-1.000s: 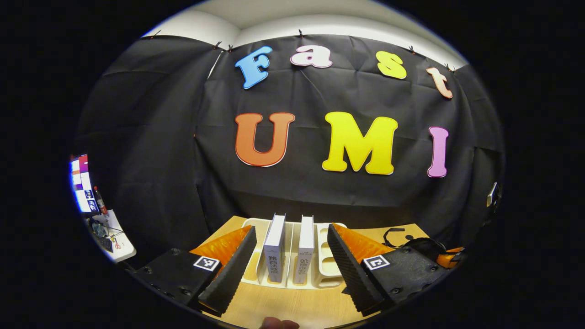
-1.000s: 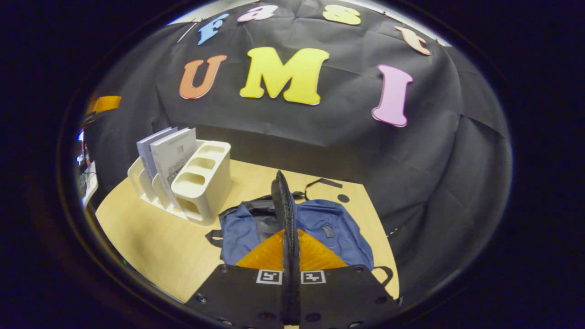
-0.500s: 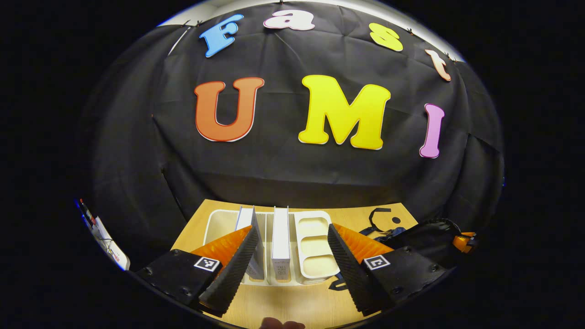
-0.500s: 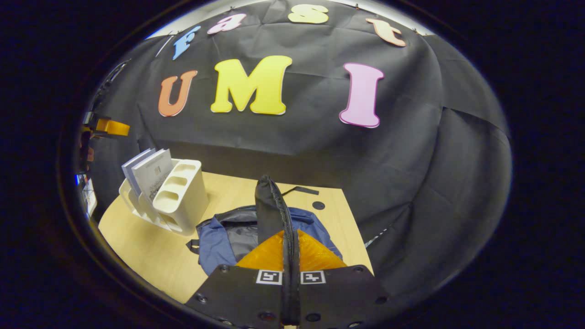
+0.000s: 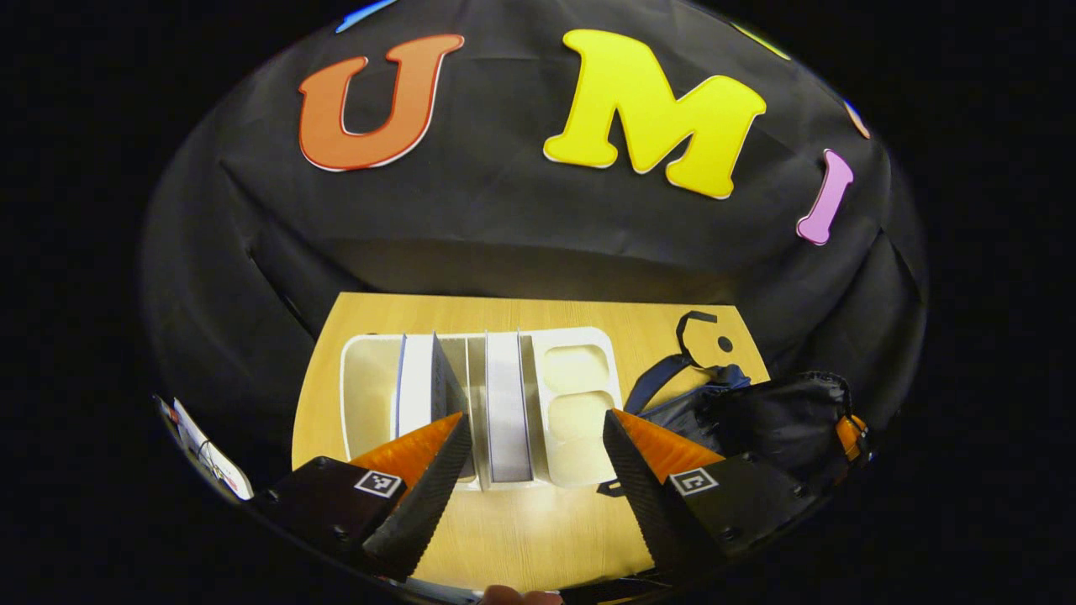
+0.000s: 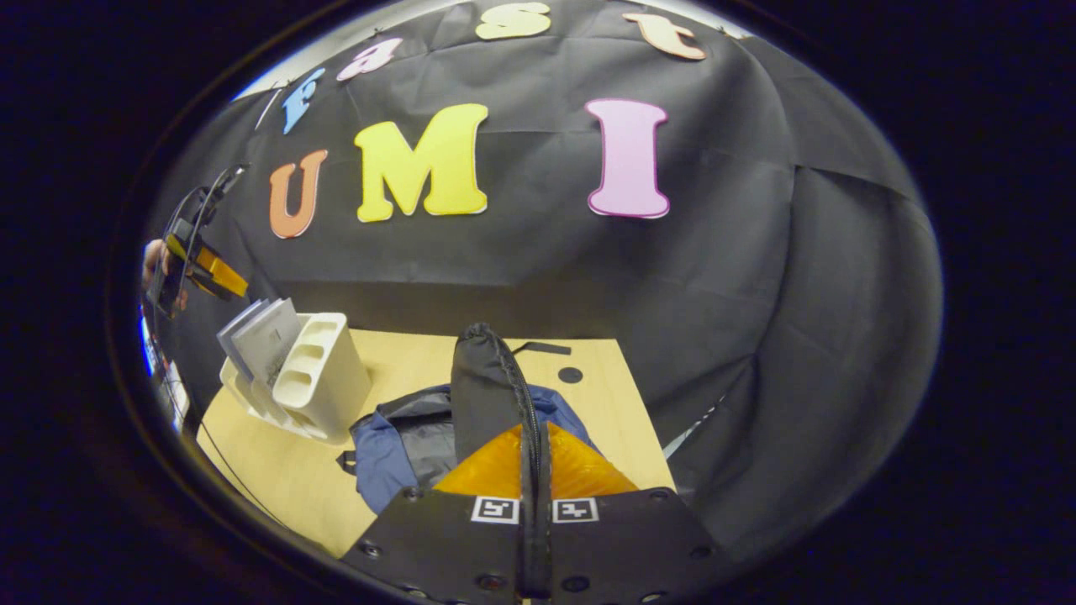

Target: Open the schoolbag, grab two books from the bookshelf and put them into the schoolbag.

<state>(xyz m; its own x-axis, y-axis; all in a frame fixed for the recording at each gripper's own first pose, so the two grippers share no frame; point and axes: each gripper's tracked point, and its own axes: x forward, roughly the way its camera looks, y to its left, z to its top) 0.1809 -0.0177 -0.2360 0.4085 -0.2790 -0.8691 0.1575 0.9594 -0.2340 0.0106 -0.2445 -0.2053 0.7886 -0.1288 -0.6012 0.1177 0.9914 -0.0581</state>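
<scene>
Hovering above the bookshelf [image 5: 580, 395], the left gripper [image 5: 534, 491] is held wide open and empty; two books [image 5: 504, 403] are seen upright in its slots at lower centre. The right gripper [image 6: 535, 437] is pinched fully onto the flap [image 6: 483, 386] of the schoolbag [image 6: 382, 445], lifted at lower centre of the right gripper view.

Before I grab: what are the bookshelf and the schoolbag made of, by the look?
Bookshelf: likely moulded plastic, cream, smooth with rounded compartment edges. Schoolbag: soft woven fabric, probably nylon, blue with a dark lining; it folds and sags where the right gripper lifts its zipper edge.
</scene>
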